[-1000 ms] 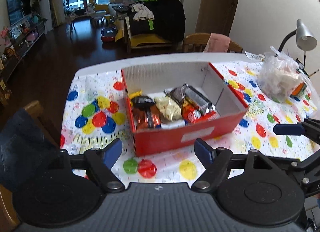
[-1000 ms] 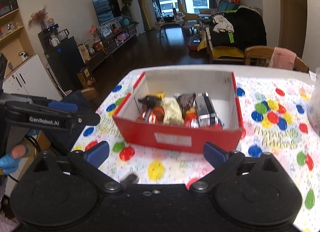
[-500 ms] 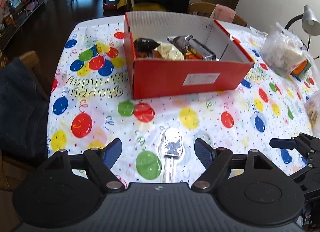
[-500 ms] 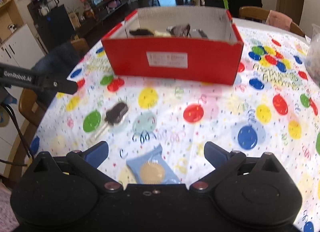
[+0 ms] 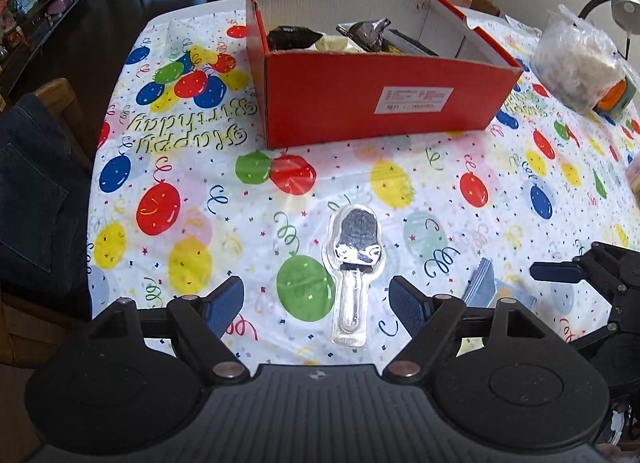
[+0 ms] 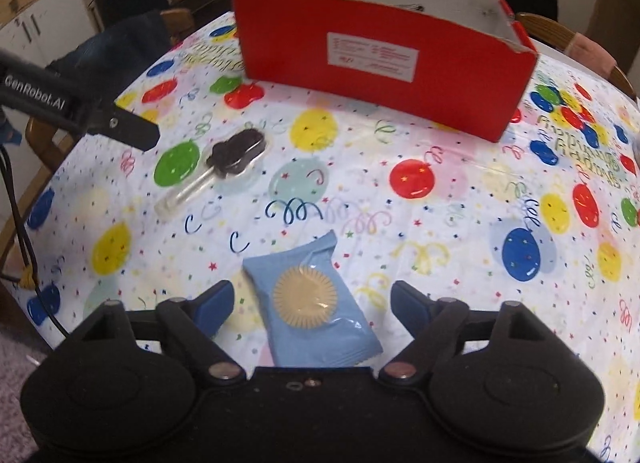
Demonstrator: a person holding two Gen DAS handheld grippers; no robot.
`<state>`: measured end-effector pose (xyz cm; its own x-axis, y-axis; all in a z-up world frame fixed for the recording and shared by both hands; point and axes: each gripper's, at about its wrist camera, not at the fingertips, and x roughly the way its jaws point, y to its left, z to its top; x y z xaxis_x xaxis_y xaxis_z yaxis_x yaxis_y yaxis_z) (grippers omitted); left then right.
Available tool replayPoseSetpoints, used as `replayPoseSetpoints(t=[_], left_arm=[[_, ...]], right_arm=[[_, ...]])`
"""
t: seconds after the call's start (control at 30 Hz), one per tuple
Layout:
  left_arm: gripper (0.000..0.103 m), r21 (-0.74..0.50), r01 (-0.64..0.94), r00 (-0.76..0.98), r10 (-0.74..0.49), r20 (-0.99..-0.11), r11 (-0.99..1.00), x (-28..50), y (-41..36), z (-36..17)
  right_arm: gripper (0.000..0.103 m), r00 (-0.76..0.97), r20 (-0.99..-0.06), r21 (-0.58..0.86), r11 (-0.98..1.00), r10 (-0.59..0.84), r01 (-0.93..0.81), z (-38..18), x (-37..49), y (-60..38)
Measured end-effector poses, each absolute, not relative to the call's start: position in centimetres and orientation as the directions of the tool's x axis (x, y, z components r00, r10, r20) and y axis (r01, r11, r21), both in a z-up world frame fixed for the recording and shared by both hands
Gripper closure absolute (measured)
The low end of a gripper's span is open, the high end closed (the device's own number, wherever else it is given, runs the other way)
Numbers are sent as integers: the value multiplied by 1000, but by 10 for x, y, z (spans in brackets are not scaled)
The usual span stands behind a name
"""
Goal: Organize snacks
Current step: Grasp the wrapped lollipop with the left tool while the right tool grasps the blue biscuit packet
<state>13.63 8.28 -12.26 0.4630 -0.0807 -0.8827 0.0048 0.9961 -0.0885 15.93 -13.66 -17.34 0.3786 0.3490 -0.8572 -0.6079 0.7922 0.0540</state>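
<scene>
A red cardboard box [image 5: 380, 103] with several wrapped snacks inside stands on the balloon tablecloth; it also shows in the right wrist view [image 6: 384, 63]. A clear-wrapped dark lollipop-shaped snack [image 5: 354, 259] lies between the open jaws of my left gripper [image 5: 316, 299]; the right wrist view shows it too [image 6: 236, 155]. A light blue biscuit packet [image 6: 312, 303] lies between the open jaws of my right gripper [image 6: 312, 303]. Its corner shows in the left wrist view [image 5: 484, 283]. Both grippers are empty and hover low over the table.
A clear plastic bag of food [image 5: 576, 63] sits at the table's far right. A chair with denim cloth [image 5: 36, 191] stands at the left edge. A wooden chair with pink cloth [image 6: 588, 51] stands behind the box. The right gripper's finger [image 5: 560, 273] shows at right.
Both grippers have pulled back from the box and dropped lower toward the table. The lollipop snack and the blue packet now lie between their jaws.
</scene>
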Motion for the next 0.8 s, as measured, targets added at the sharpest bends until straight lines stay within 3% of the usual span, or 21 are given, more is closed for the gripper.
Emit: replayPoseSetpoints(t=[0.3, 0.57, 0.67, 0.8], left_arm=[[23, -101, 28, 441, -103, -891, 994, 139, 78, -129], [23, -102, 52, 419, -114, -901, 993, 147, 75, -137], [23, -96, 76, 404, -119, -907, 992, 155, 70, -141], [23, -87, 84, 374, -113, -921, 993, 169, 64, -149]], right_arm=[[43, 357, -872, 31, 767, 334, -641, -182, 162, -131], [44, 350, -868, 36, 747, 353, -664, -182, 164, -129], [52, 350, -864, 50, 753, 363, -656, -181, 166, -132], [56, 343, -858, 93, 772, 383, -629, -179, 169, -138]])
